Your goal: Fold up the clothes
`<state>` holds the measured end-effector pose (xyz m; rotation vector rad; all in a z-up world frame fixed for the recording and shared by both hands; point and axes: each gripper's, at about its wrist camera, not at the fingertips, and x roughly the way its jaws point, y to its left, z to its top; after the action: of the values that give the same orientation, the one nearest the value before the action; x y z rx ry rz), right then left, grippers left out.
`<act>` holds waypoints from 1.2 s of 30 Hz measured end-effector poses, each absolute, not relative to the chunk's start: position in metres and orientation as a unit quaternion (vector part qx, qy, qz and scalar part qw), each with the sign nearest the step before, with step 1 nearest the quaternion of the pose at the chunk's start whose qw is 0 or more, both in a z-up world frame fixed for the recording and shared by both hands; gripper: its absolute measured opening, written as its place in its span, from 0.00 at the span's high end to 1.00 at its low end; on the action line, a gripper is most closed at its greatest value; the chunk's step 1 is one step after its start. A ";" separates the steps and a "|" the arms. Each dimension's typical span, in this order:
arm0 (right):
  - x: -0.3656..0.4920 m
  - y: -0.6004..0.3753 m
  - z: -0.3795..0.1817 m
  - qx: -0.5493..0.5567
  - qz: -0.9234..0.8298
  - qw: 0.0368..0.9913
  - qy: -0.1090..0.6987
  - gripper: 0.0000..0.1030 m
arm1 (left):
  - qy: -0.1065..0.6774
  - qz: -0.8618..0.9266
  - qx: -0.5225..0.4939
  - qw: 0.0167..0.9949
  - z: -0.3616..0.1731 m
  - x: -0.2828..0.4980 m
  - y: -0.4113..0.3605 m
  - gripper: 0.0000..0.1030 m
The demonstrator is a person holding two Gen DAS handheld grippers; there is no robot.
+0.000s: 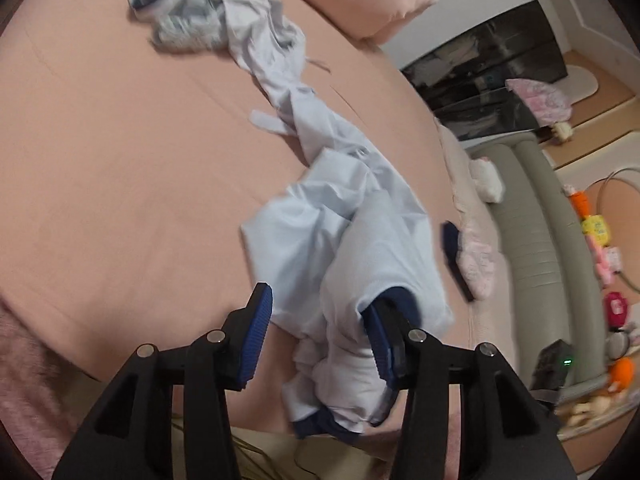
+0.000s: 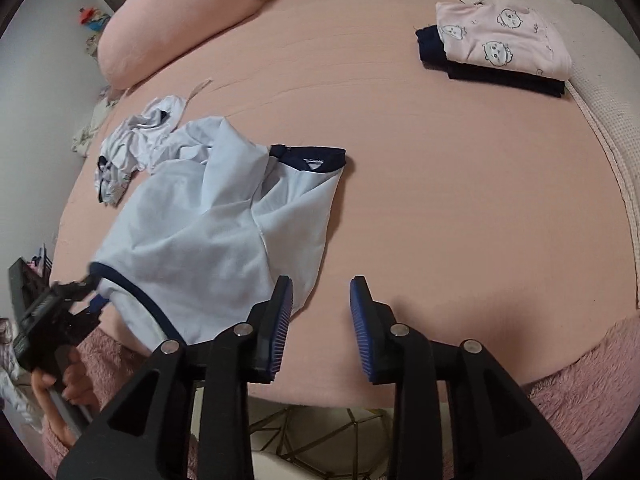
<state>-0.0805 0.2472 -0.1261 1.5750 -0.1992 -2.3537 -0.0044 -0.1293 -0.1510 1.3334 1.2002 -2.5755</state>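
A light blue shirt (image 2: 208, 240) with navy trim lies crumpled on the pink bed sheet (image 2: 440, 200). In the left wrist view the same shirt (image 1: 340, 232) is bunched between the fingers of my left gripper (image 1: 320, 336). Those fingers stand wide apart, and the cloth drapes over the right fingertip (image 1: 380, 344). The right wrist view shows the left gripper (image 2: 76, 296) at the shirt's navy hem, held by a hand (image 2: 68, 376). My right gripper (image 2: 322, 320) is open over bare sheet, its left finger beside the shirt's edge.
More crumpled pale clothes (image 2: 132, 140) lie behind the shirt. A folded pink printed garment (image 2: 500, 40) sits on a folded navy one (image 2: 500, 74) at the far right. A pink pillow (image 2: 168, 28) is at the head. A fuzzy pink blanket (image 2: 580, 392) lines the near edge.
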 end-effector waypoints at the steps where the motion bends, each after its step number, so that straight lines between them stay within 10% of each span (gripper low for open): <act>1: -0.082 0.241 -0.127 0.555 -0.813 0.161 -0.065 0.64 | 0.373 -0.825 0.425 0.005 -0.149 -0.004 -0.128 0.53; 5: -0.075 0.208 -0.142 0.590 -0.771 0.231 -0.061 0.43 | 0.382 -0.819 0.427 -0.016 -0.156 -0.004 -0.129 0.53; 12: -0.078 0.176 -0.178 0.609 -0.755 0.238 -0.052 0.42 | 0.381 -0.775 0.499 -0.074 -0.196 -0.024 -0.097 0.48; 15: -0.082 0.166 -0.186 0.608 -0.754 0.243 -0.053 0.95 | 0.369 -0.774 0.507 -0.087 -0.198 -0.023 -0.082 0.44; 27: -0.109 0.237 -0.135 0.530 -0.839 0.106 -0.059 0.96 | 0.317 -0.773 0.536 -0.125 -0.195 -0.015 -0.054 0.30; 31: -0.102 0.245 -0.138 0.553 -0.820 0.124 -0.083 0.88 | 0.234 -0.792 0.551 -0.120 -0.192 -0.016 -0.028 0.33; 34: -0.101 0.241 -0.167 0.599 -0.782 0.150 -0.083 0.52 | 0.245 -0.788 0.550 -0.126 -0.190 -0.009 -0.030 0.33; 36: -0.100 0.233 -0.178 0.609 -0.774 0.158 -0.070 0.49 | 0.248 -0.786 0.552 -0.126 -0.189 -0.001 -0.034 0.37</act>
<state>-0.0998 0.2332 -0.1776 1.7424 -0.2010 -2.2130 -0.0008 -0.0340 -0.1886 1.8896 0.8480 -2.6903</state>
